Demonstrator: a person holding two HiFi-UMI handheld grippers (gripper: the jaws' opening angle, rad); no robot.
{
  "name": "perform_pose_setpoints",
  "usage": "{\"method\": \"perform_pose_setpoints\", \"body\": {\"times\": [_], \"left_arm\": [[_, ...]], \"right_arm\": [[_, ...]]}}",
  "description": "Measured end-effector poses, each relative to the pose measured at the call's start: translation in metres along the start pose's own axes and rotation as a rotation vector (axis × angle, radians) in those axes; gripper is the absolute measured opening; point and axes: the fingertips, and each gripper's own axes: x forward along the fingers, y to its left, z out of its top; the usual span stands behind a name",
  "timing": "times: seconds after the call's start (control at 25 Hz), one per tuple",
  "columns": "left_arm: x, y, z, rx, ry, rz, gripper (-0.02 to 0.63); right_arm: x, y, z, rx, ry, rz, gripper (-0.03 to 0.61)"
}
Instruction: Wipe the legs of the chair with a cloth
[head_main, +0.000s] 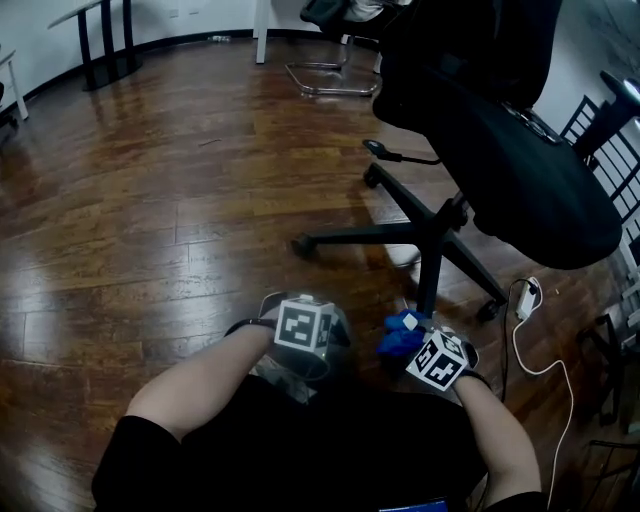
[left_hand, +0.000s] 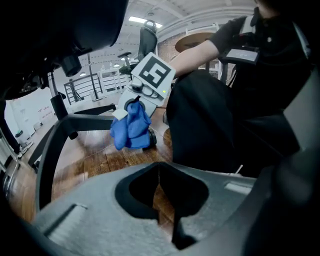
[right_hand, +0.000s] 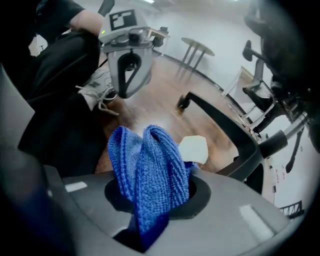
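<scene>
Scene: we see an office chair (head_main: 520, 150) standing on a dark wooden floor (head_main: 150, 200), with the person crouched just in front of its base.
Left hand-held gripper (left_hand: 159, 172): clenched. Its jaws meet along one seam, and only the floor shows past them. It is empty.
Left hand-held gripper, position: we find it low at the person's left knee. It is apart from the chair and aimed across at the other tool.
Right hand-held gripper (right_hand: 150, 197): grasping the cloth (right_hand: 150, 160). The jaws are clamped on the lower part of the cloth.
Cloth: blue and knitted, bunched into upright folds that stand out beyond the jaw tips.
Cloth, position: in the head view it sits just beside the near end of the chair leg (head_main: 430, 280) that points toward the person. In the left gripper view it hangs in front of that leg's caster (left_hand: 149, 141). We cannot tell whether it touches either one.
Chair base: black legs spread from a central post, and each visible leg ends in a caster. The seat overhangs the base on the right.
Cable (head_main: 545, 370): white, running from a white plug (head_main: 527, 298) on the floor just right of the base.
Shoe (right_hand: 97, 95): it has pale laces and shows beneath the left tool in the right gripper view.
Background: a dark-legged side table (head_main: 100, 30) stands by the far wall.
</scene>
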Motion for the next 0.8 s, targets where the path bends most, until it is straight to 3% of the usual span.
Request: {"method": "perform_pose_setpoints", "body": {"times": [0.16,0.28,0.48,0.68,0.8], "left_arm": [[0.001,0.001,0.000,0.024,0.024,0.012,0.002],[-0.001,0.002,0.006,0.033,0.005,0.015,0.002],[0.000,0.004,0.007,0.007,-0.043,-0.006,0.002],[0.007,0.003,0.015,0.036,-0.080,-0.036,0.002],[0.007,0.003,0.014,0.023,-0.089,-0.043,0.002]], "right_arm": [[0.006,0.019,-0.010,-0.141,0.206,0.017,0.094],[0.012,0.000,-0.009,-0.152,0.282,0.009,0.092],[0.028,-0.080,-0.001,-0.123,0.334,-0.103,0.092],[0.038,-0.175,0.009,-0.082,0.343,-0.289,0.092],[0.039,-0.201,0.013,-0.081,0.352,-0.351,0.094]]}}
